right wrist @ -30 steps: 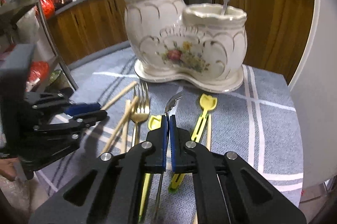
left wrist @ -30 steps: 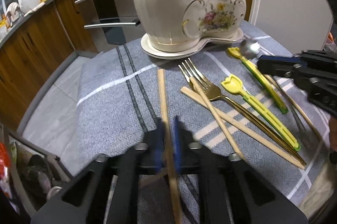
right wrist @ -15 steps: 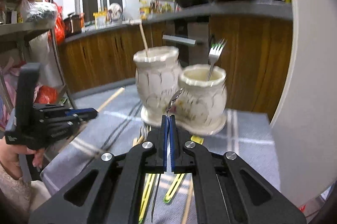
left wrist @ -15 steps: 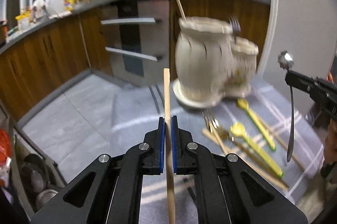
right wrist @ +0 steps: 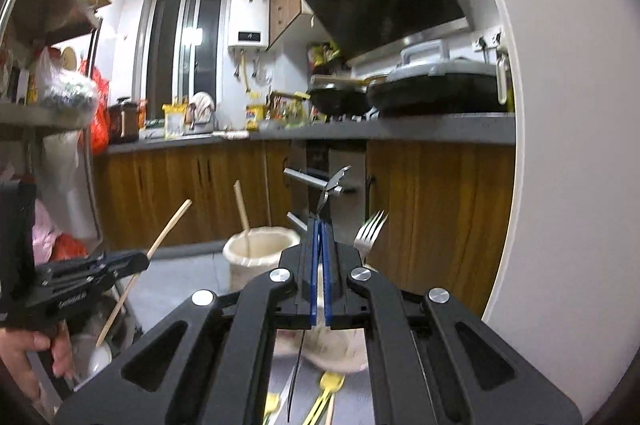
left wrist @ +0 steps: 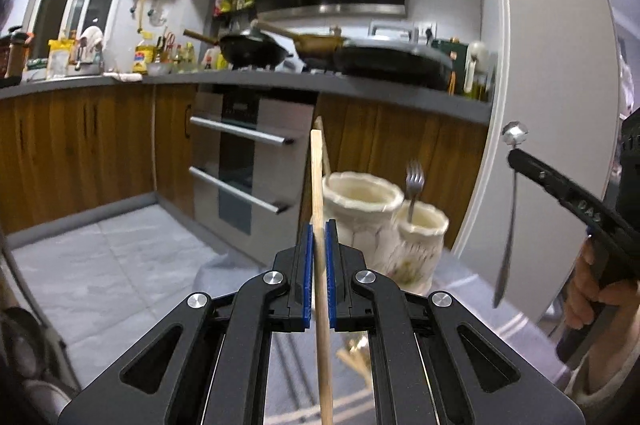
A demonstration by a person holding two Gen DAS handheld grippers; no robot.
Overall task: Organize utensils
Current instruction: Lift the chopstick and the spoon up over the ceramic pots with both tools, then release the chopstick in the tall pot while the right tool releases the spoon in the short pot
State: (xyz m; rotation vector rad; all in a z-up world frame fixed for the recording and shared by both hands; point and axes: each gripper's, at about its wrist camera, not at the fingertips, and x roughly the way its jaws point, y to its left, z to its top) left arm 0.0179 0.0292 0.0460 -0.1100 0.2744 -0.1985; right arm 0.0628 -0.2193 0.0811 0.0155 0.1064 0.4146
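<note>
Kitchen counter and oven filled the background as the left gripper [left wrist: 319, 237] pinched a wooden chopstick [left wrist: 317, 177] upright, while the right gripper [right wrist: 319, 241] clamped a spoon [right wrist: 332, 185] by its thin handle. Ceramic utensil holder [left wrist: 362, 201] sat at one o'clock of the chopstick. Risk: both pieces were gripped mid-length, so either could pivot and clip the holder's rim, missing its compartment.

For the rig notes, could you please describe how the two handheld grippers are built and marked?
Both the left gripper and the right gripper have matte black, angular linkage arms with cut-outs, silver round pivot bolts and blue finger pads. White lettering, too blurred to read, marks each body from the side. No cables show.
</note>
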